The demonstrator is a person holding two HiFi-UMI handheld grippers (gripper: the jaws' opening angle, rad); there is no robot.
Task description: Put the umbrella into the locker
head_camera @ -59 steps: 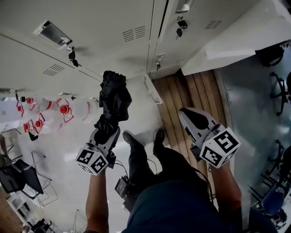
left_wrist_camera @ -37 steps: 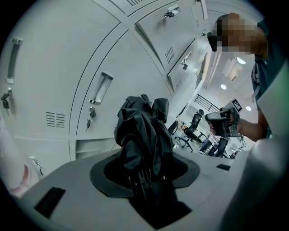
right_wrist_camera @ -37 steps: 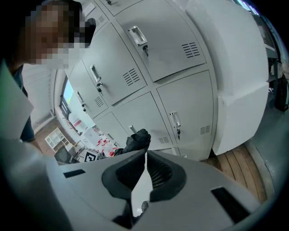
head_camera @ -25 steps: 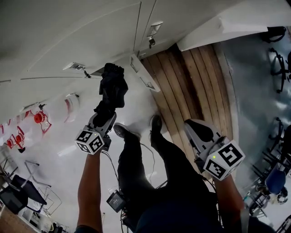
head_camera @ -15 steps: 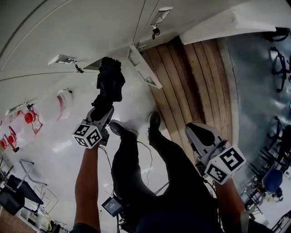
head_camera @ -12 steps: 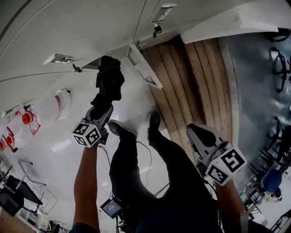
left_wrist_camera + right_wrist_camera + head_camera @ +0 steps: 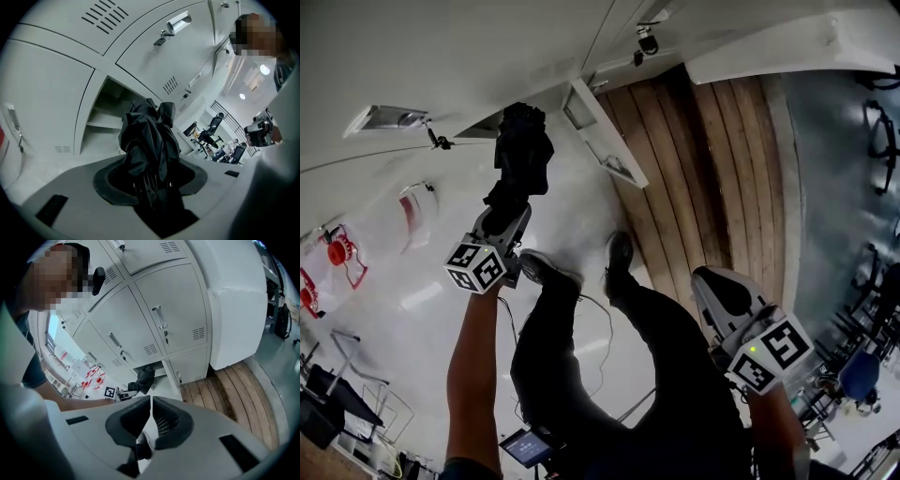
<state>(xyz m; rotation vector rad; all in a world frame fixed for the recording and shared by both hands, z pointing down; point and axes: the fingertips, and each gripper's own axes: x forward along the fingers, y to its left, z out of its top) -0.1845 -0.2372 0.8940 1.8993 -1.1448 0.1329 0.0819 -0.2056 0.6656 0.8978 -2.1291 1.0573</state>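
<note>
left tongs clamped on folded black umbrella, long axis pointing to 12 o'clock at open bottom locker, right tongs together, empty

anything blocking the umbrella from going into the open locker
Nothing visible does. The umbrella, gripped in the left gripper, points at the open locker, and the locker's door is swung aside to the right.

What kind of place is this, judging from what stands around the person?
Probably a locker area in an office or lab: a bank of grey metal lockers, office chairs farther back, and wooden floorboards.
</note>
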